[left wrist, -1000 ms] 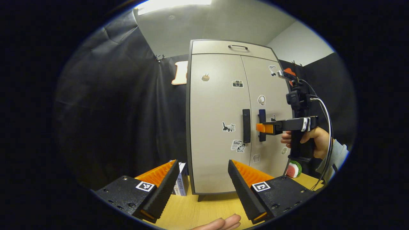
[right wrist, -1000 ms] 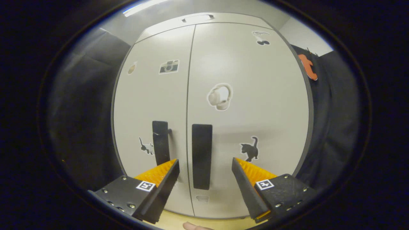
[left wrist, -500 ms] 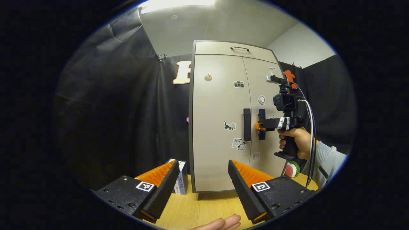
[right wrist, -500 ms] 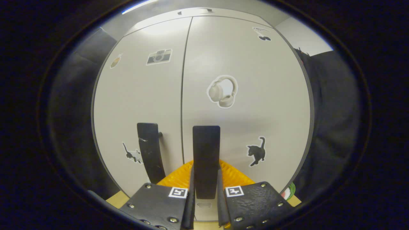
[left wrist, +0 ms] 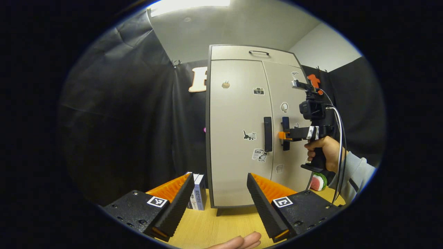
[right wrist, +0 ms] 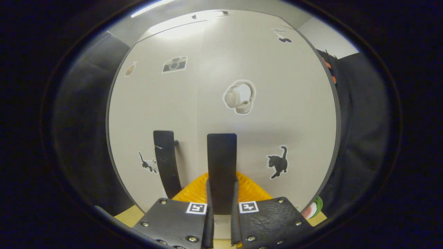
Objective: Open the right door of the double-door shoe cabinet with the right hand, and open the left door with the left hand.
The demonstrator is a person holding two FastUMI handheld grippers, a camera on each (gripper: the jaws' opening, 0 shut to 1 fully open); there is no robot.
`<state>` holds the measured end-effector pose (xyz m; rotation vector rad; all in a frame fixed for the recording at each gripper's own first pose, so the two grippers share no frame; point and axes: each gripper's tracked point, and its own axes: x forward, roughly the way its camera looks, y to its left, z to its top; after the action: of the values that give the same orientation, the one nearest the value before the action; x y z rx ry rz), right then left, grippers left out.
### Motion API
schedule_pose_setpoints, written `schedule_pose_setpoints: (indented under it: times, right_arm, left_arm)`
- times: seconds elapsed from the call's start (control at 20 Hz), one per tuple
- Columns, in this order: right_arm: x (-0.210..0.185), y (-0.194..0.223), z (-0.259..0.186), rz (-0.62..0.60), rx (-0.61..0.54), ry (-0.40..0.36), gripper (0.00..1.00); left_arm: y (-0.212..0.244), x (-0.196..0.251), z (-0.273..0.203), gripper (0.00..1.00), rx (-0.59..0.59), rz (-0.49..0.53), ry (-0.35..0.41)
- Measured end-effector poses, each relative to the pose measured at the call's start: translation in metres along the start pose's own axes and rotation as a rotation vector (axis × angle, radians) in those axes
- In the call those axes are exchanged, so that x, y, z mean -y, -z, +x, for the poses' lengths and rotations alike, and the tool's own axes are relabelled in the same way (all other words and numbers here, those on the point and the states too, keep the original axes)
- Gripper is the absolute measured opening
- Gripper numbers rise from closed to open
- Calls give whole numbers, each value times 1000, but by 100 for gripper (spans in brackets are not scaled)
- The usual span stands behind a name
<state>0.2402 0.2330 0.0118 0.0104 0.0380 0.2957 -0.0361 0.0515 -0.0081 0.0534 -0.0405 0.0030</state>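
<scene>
Beige shoe cabinet (left wrist: 238, 138) stood on the desk (left wrist: 214, 226), 2 doors closed.
Right gripper (right wrist: 221, 214) clenched the right door's handle (right wrist: 221, 162), as 0.5 s before; left gripper (left wrist: 218, 204) hung released, well short of the left handle (left wrist: 267, 134).

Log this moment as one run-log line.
right tongs: shut on right handle | right door: closed | left tongs: open, off cabinet | left handle: untouched
</scene>
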Motion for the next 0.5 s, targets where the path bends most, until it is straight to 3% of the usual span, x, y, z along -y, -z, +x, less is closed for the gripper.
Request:
schedule_pose_setpoints:
  times: [0.5]
  right_arm:
    - [5, -2, -37, 13, -40, -137, 19]
  left_arm:
    - [4, 47, -4, 95, -17, 2, 31]
